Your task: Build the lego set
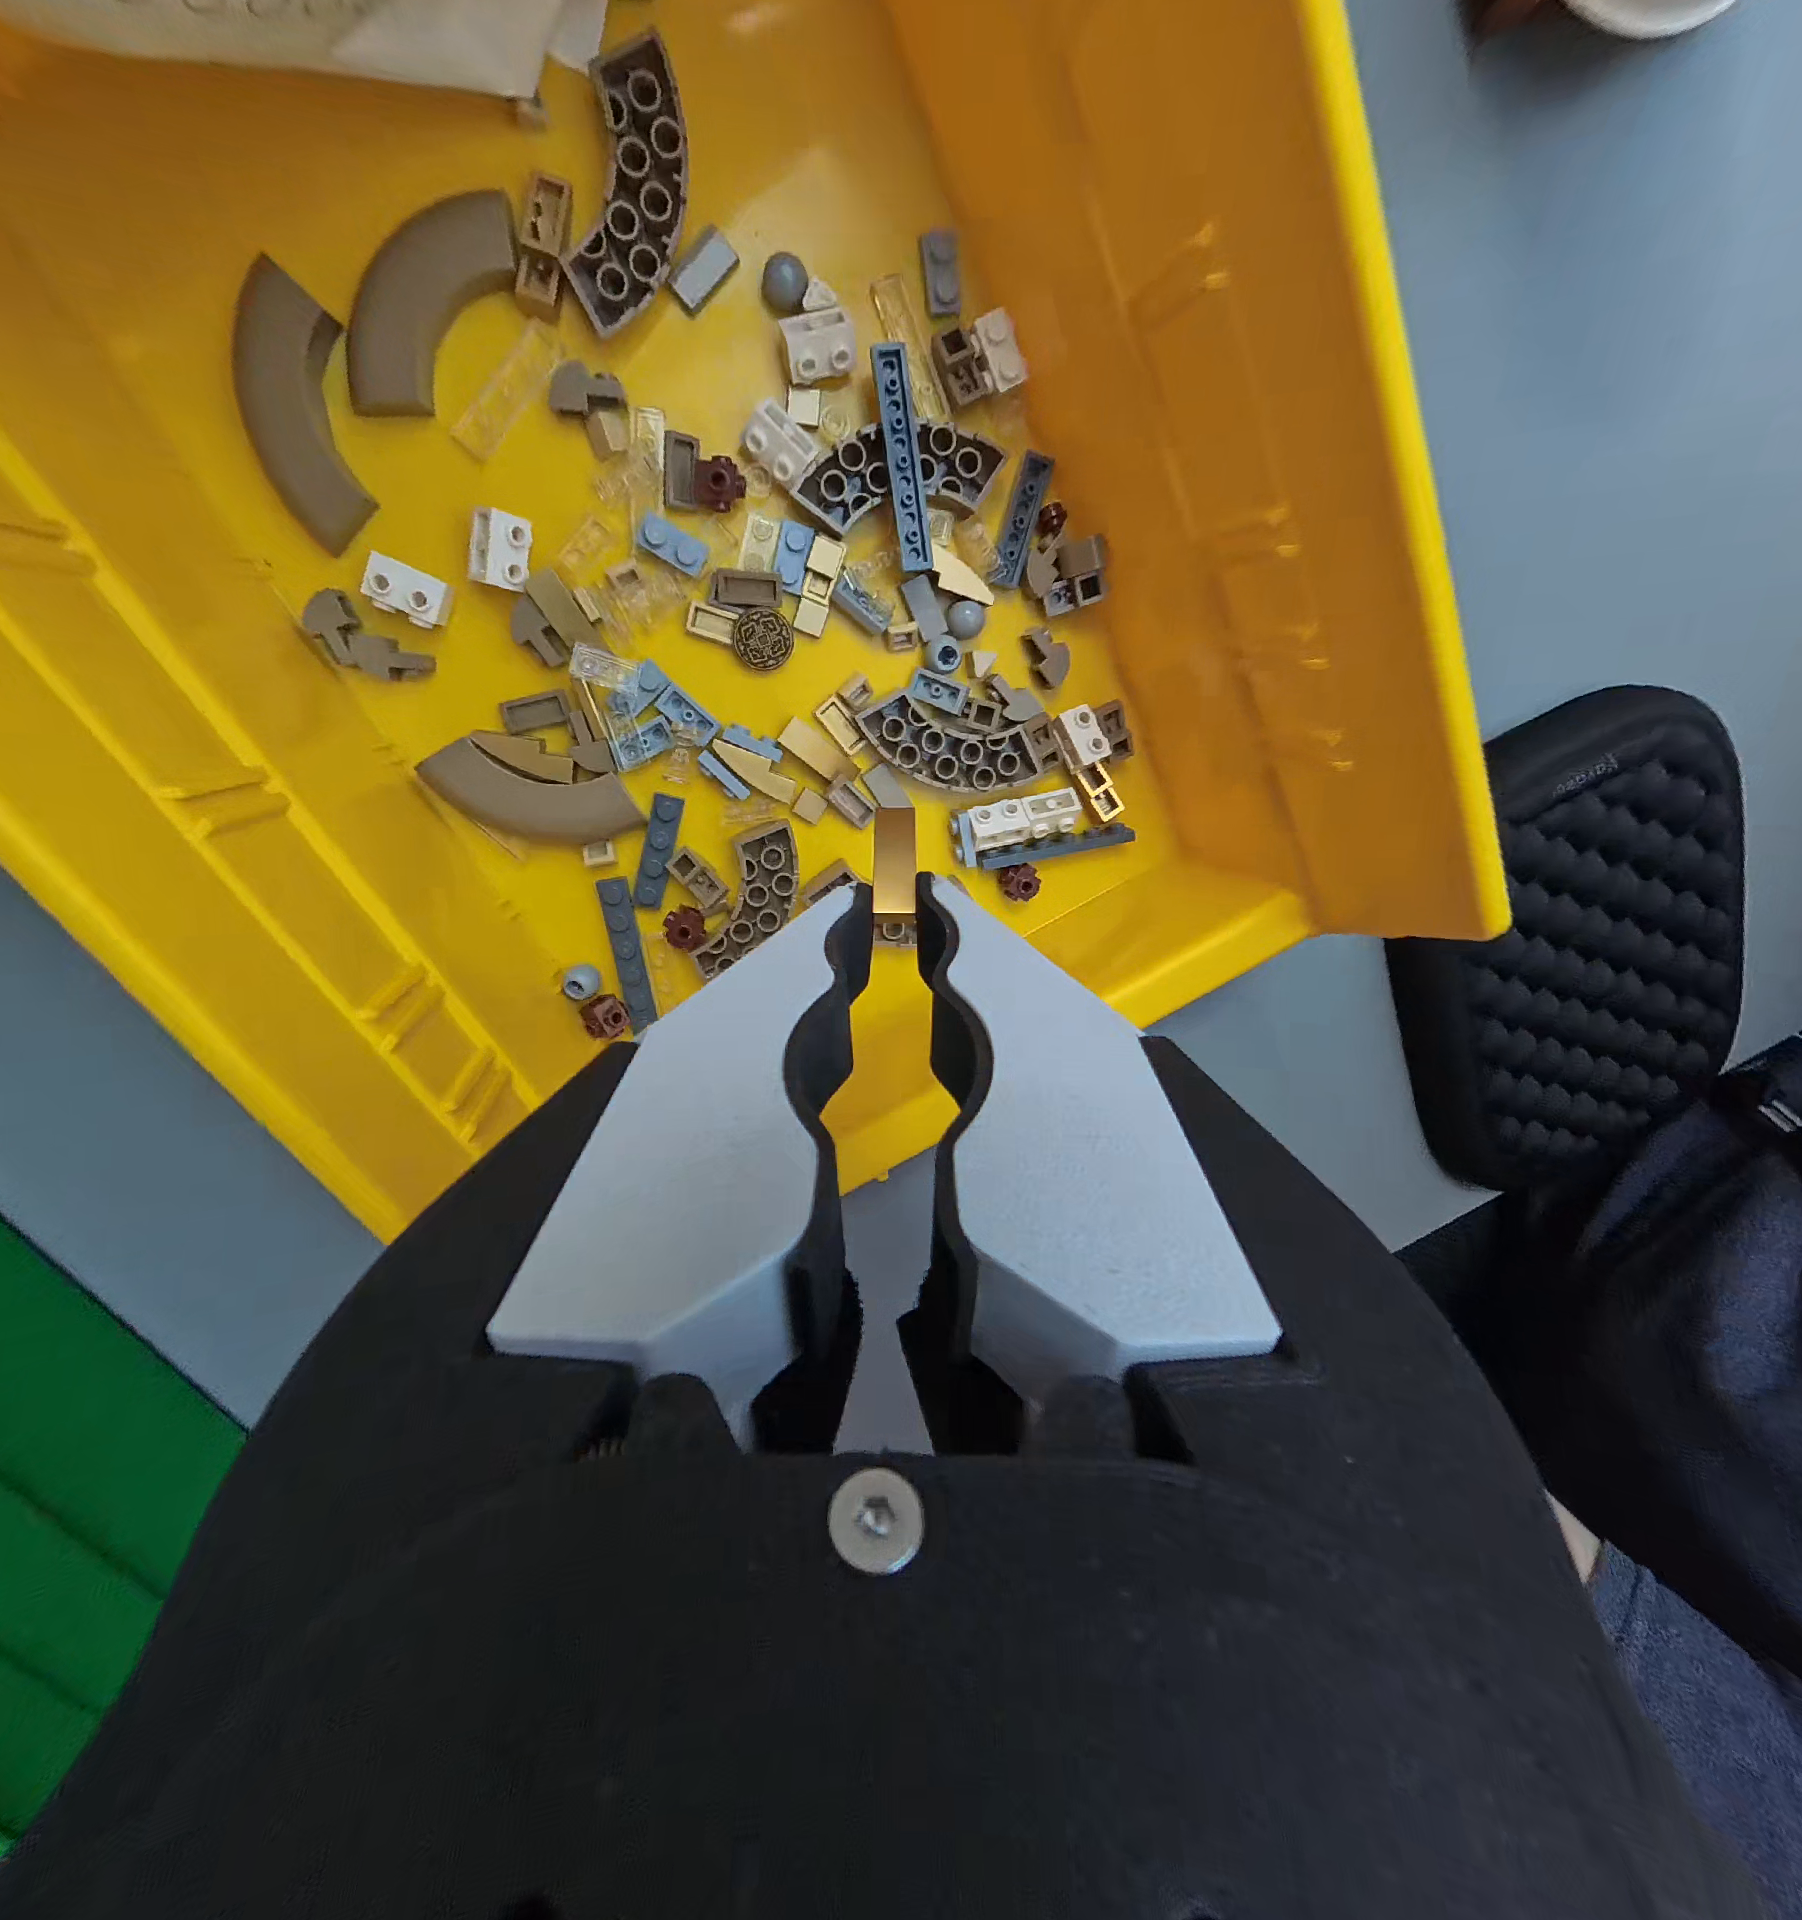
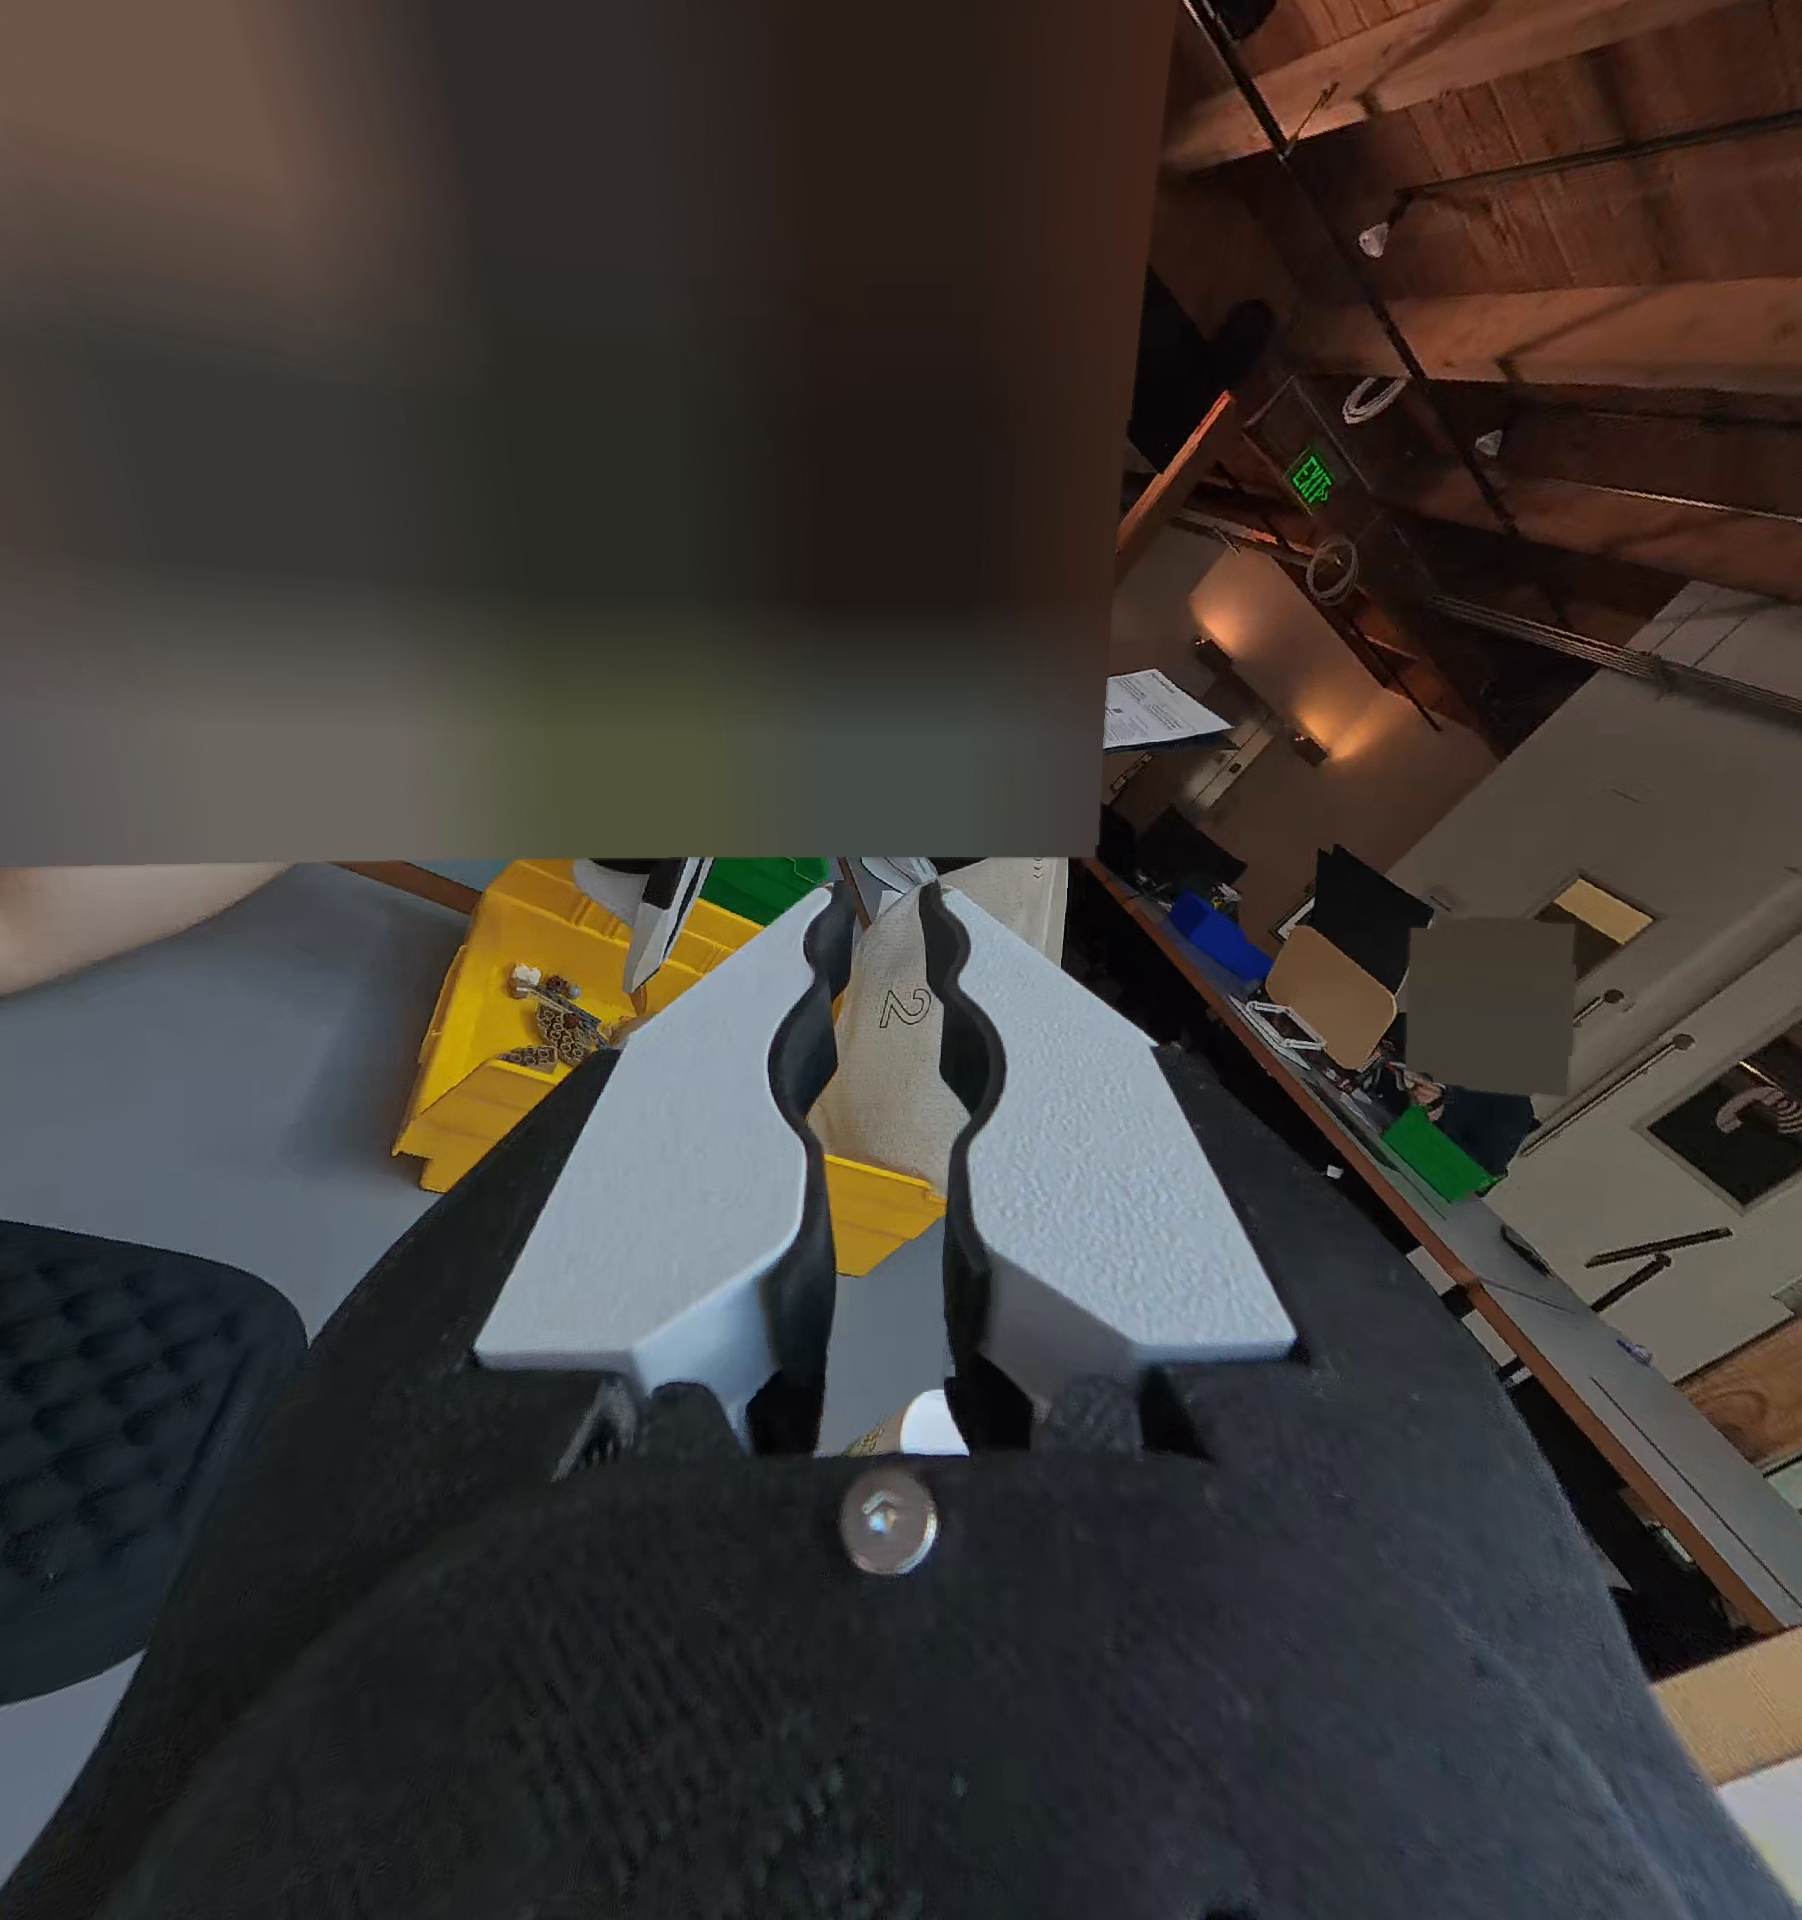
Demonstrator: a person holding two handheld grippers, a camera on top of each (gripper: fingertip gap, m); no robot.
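Observation:
A yellow tray (image 1: 1136, 312) on the grey table holds several loose lego pieces: dark tan curved bricks (image 1: 632, 187), tan arches (image 1: 284, 405), blue-grey plates (image 1: 902, 457), white bricks and clear tiles. My left gripper (image 1: 892, 906) is over the tray's near end, shut on a gold slope piece (image 1: 894, 862) that sticks out past the fingertips. My right gripper (image 2: 879, 906) is held off to the side, its jaws a narrow gap apart with nothing between them. In the right wrist view the tray (image 2: 461, 1091) and the left gripper's fingers (image 2: 663, 925) show beyond it.
A beige paper bag (image 2: 907, 1039) lies in the tray's far end, also in the left wrist view (image 1: 253, 31). A black textured pad (image 1: 1603, 935) sits beside the tray. A green bin (image 1: 45, 1507) is at lower left. Dark clothing (image 1: 1707, 1351) is at right. The gap from one gripper's tips to the other's is roughly 35 cm.

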